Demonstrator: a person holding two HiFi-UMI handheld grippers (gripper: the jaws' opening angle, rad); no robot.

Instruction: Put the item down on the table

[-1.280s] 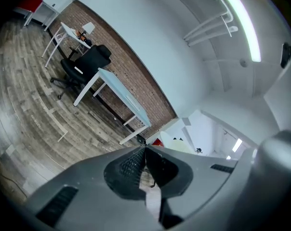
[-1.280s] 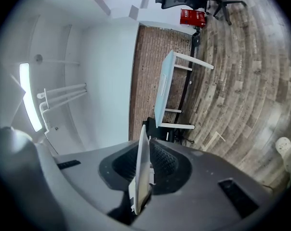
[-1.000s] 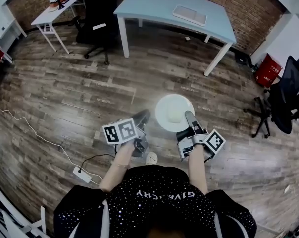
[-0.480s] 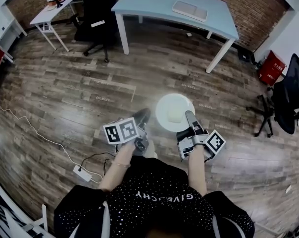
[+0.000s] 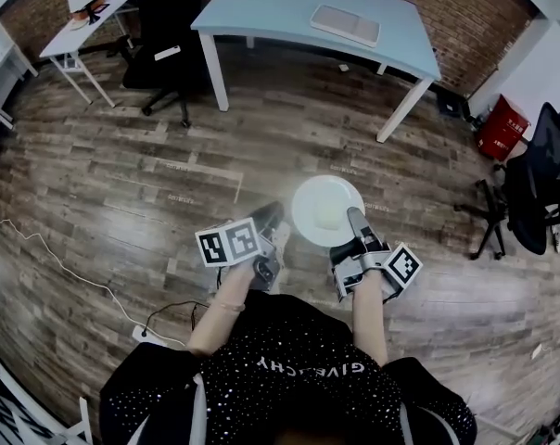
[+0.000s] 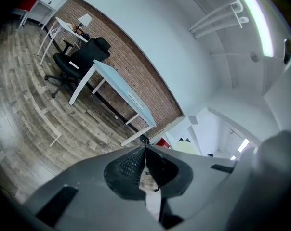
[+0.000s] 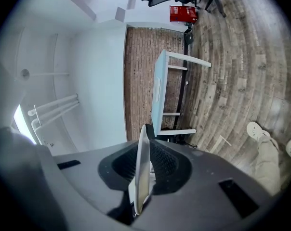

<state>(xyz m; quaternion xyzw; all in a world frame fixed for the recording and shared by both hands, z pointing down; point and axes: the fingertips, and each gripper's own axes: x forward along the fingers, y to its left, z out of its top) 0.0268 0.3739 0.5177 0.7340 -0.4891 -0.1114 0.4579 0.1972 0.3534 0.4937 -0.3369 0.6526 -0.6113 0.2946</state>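
A round white plate (image 5: 327,209) is held level in front of the person, above the wooden floor. My right gripper (image 5: 355,222) is shut on its near rim. In the right gripper view the plate (image 7: 143,163) shows edge-on as a thin white blade between the dark pads. My left gripper (image 5: 267,219) hangs to the left of the plate, apart from it, its jaws pressed together with nothing in them (image 6: 145,150). The light blue table (image 5: 261,3) stands ahead across the floor, also visible in the left gripper view (image 6: 120,85) and in the right gripper view (image 7: 159,88).
A flat white board (image 5: 345,24) lies on the table. A black office chair (image 5: 164,35) stands left of it, beside a white desk (image 5: 76,26). Another black chair (image 5: 530,193) and a red container (image 5: 500,126) are at the right. A cable and power strip (image 5: 146,332) lie on the floor.
The person has stepped forward, so the table and floor have shifted in the head view. Both grippers and the plate keep the same pose before the body.
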